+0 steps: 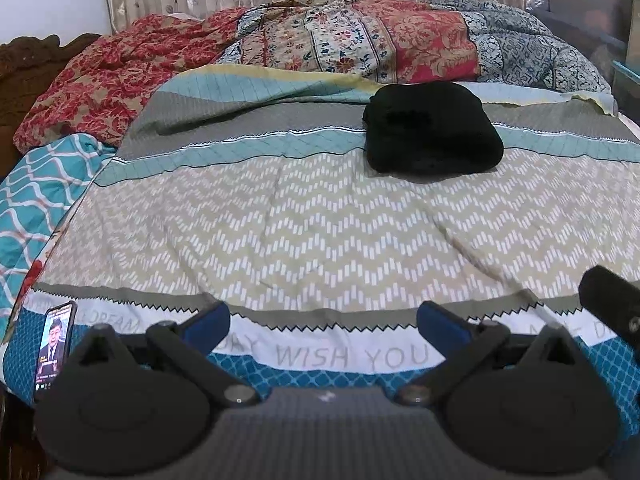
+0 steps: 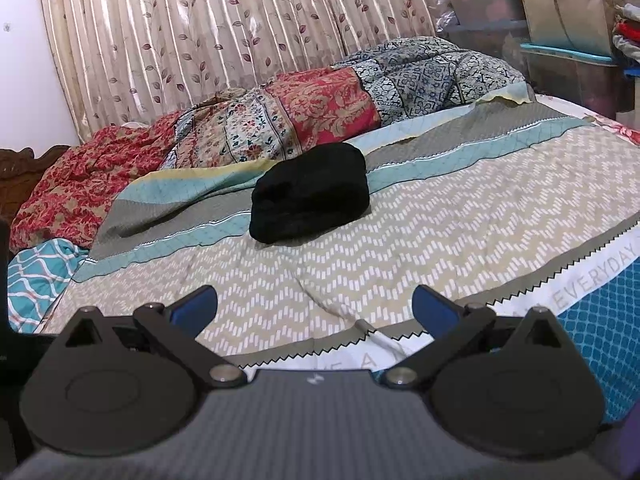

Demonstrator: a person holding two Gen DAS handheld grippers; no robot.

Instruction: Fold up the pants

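Observation:
Black pants [image 1: 432, 128] lie as a compact folded bundle on the far middle of the bed, also seen in the right wrist view [image 2: 310, 194]. My left gripper [image 1: 324, 324] hovers over the near edge of the bed, open, blue pads wide apart and empty. My right gripper [image 2: 314, 306] is likewise open and empty, well short of the pants. A dark part of the right gripper [image 1: 612, 304] shows at the right edge of the left wrist view.
A patterned bedspread [image 1: 280, 220] covers the bed. Crumpled red and blue quilts [image 1: 360, 36] are heaped along the far side by a curtain [image 2: 200, 32]. A lit phone [image 1: 56, 344] lies at the near left corner. Storage boxes [image 2: 560, 20] stand at the right.

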